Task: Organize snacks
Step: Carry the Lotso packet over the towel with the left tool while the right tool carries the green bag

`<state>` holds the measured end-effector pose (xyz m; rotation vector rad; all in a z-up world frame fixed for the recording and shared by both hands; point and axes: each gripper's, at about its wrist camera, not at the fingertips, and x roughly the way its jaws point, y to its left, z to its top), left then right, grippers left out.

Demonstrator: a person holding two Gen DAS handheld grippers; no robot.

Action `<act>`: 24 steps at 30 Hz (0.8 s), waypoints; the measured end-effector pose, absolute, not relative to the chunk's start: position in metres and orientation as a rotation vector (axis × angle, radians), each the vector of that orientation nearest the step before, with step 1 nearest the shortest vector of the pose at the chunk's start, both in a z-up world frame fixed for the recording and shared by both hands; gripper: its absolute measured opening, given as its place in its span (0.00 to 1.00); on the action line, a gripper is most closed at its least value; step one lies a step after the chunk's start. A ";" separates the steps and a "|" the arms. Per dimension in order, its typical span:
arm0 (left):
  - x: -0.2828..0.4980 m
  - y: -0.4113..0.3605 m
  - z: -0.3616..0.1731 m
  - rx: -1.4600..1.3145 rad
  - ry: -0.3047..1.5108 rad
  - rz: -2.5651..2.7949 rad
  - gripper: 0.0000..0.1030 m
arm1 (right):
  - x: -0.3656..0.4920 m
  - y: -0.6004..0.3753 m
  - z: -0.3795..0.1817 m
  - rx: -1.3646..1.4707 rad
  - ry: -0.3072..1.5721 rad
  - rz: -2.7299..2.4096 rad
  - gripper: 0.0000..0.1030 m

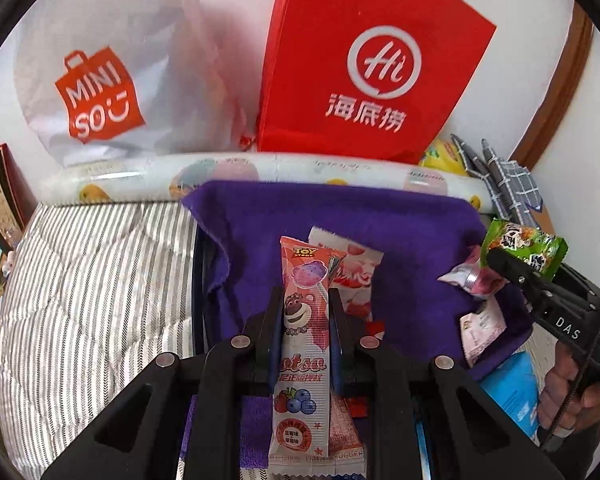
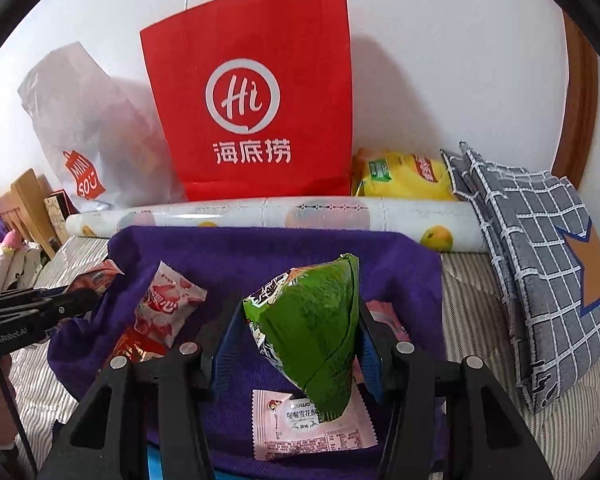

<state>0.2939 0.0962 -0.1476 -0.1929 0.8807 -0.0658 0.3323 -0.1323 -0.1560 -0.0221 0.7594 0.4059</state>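
My left gripper [image 1: 305,300] is shut on a long pink Toy Story lollipop packet [image 1: 302,344] and holds it over the purple cloth [image 1: 300,212]. My right gripper [image 2: 300,320] is shut on a green snack packet [image 2: 312,320], which also shows in the left wrist view [image 1: 524,244]. On the cloth lie a red and white strawberry packet [image 2: 168,304], a pink nougat packet [image 2: 300,428] and a small pink packet [image 1: 476,280]. A red paper bag [image 2: 252,92] and a white Miniso bag [image 1: 96,92] stand behind.
A rolled printed sheet [image 2: 260,216] lies between the cloth and the bags. A yellow chip bag [image 2: 404,176] and a grey checked cushion [image 2: 540,260] sit at the right. The striped bedding [image 1: 92,280] lies at the left. A blue item [image 1: 512,392] lies at the cloth's near right edge.
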 end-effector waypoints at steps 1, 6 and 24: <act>0.294 0.096 -0.150 -0.193 0.887 -0.066 0.19 | 0.333 -0.131 -0.157 -0.029 0.763 0.402 0.48; 0.293 0.095 -0.153 -0.189 0.899 -0.070 0.19 | 0.333 -0.127 -0.160 -0.052 0.771 0.401 0.48; 0.295 0.094 -0.156 -0.188 0.927 -0.066 0.19 | 0.335 -0.126 -0.169 -0.061 0.805 0.393 0.50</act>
